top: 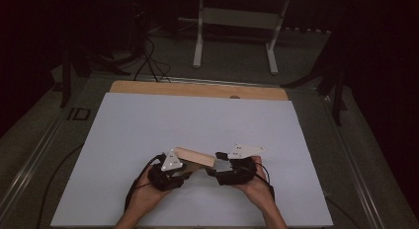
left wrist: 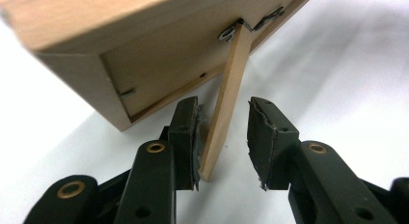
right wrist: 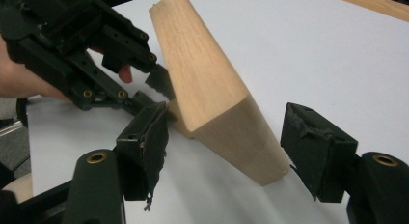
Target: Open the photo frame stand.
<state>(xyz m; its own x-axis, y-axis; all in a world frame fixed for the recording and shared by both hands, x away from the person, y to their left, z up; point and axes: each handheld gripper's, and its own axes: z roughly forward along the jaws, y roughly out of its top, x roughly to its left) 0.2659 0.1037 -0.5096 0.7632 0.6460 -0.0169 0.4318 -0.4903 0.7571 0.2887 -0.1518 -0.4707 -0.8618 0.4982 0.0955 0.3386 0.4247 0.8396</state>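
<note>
wooden frame point(top: 193, 157) on table point(top: 148, 125), between tongs

Both hands came in over the tabletop's near edge, close together. The left tongs point(left wrist: 223, 137) and the right tongs point(right wrist: 226, 151) both stood parted.

1. High view: above the person's side, facing forward and down on the white table point(top: 197, 120); distant.
2. Left gripper view: close behind the wooden frame point(left wrist: 159, 45).
3. Right gripper view: close on that frame's corner; all share it.
</note>
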